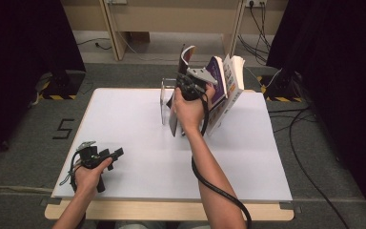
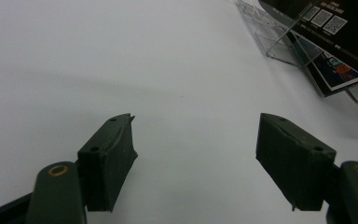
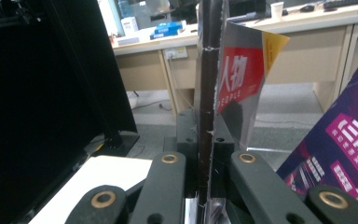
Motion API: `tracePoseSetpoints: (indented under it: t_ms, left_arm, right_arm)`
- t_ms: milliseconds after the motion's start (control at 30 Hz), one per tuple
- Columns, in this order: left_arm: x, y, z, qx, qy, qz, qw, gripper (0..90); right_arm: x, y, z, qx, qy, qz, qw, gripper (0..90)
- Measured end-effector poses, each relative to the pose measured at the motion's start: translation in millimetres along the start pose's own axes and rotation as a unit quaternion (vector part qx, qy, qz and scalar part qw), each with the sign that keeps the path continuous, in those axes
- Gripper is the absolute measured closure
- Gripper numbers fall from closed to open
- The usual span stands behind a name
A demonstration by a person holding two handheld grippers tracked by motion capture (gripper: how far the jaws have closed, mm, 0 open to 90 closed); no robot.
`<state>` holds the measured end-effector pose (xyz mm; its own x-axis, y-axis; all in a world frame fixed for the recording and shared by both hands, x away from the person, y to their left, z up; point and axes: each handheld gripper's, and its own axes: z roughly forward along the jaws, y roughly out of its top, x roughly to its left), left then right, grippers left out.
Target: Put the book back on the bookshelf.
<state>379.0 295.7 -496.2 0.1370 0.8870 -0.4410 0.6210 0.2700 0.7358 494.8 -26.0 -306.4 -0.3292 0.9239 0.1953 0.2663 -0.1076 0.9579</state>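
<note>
Right gripper view has my right gripper [image 3: 205, 186] clenched on the magazine [image 3: 235, 79], its thin glossy edge rising upright between the fingers, at the counter's [image 1: 124, 124] far side by the clear acrylic stand [image 1: 164, 102] and purple book [image 1: 224, 90]. My left gripper [image 2: 196, 154] rests released, well apart.

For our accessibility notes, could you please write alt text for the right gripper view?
The right gripper is shut on the edge of an upright magazine with a red cover panel. A purple book leans at right, with desks behind.
</note>
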Motion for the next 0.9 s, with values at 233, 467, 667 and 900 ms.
tracePoseSetpoints:
  t_ms: [233,467,667,900]
  left_arm:
    - [0.2,-0.1,0.0,-0.001,-0.001,-0.001,1.0,26.6]
    - [0.3,-1.1,0.6,0.001,-0.001,0.001,1.0,26.6]
    - [-0.4,-1.9,1.2,0.003,-0.001,0.002,1.0,26.6]
    - [-2.8,-2.1,2.2,0.004,-0.002,0.005,1.0,26.6]
  right_arm:
    - [1.7,-8.2,12.5,-0.01,-0.004,-0.003,0.9999,87.0]
    - [0.0,-20.2,11.1,-0.018,-0.014,-0.014,0.9997,86.8]
    - [-2.8,-36.1,1.1,-0.011,-0.032,-0.013,0.9994,83.2]
    - [-10.6,-24.1,-5.9,0.01,-0.02,0.011,0.9997,75.5]
